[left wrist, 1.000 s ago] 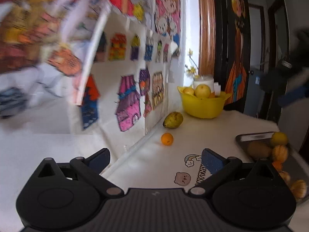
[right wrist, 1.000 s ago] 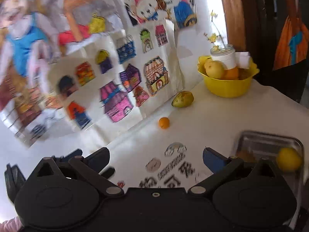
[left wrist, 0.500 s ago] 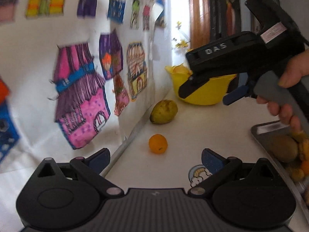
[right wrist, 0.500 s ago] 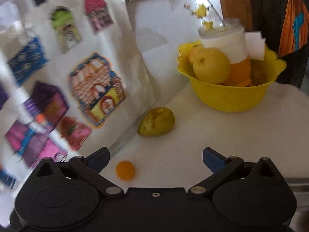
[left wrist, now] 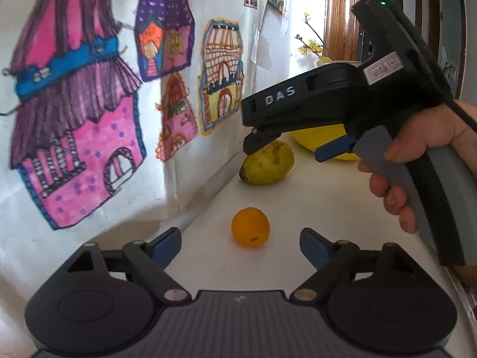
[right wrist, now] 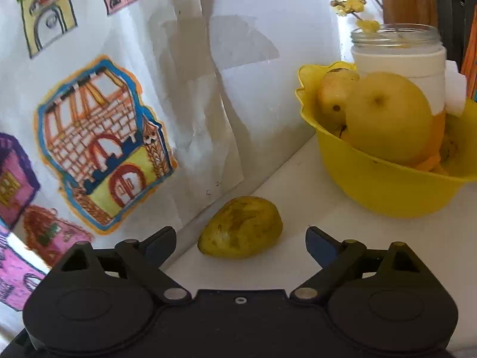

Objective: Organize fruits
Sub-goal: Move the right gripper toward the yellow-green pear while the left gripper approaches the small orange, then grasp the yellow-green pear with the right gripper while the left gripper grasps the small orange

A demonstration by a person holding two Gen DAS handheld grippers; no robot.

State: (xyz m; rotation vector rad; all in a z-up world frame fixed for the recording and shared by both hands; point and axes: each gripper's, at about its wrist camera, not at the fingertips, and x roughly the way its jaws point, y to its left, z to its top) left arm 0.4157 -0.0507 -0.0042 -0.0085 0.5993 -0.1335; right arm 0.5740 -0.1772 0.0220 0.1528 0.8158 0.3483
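The left gripper [left wrist: 240, 246] is held with its jaws wide; they have just been closing slightly, and nothing is gripped. A small orange [left wrist: 250, 227] lies on the white tabletop [left wrist: 322, 197] in the gap ahead of the jaws, touched by neither finger.

The right gripper [right wrist: 241, 246] is likewise held with its jaws wide; they too have just been closing slightly and are empty. A yellow-green mango [right wrist: 241, 227] lies on the tabletop between the two fingers, with no contact seen.

In the left wrist view the right gripper is seen from the side, poised just above the mango, its grey handle held by a hand [left wrist: 423, 155].

Beyond the mango, a yellow bowl [right wrist: 384, 185] stands on the tabletop. It holds a large yellow pear [right wrist: 387, 119], a further fruit and a glass jar [right wrist: 398, 50]. Paper sheets with coloured house drawings [left wrist: 80, 137] are fixed to the wall beside the tabletop.
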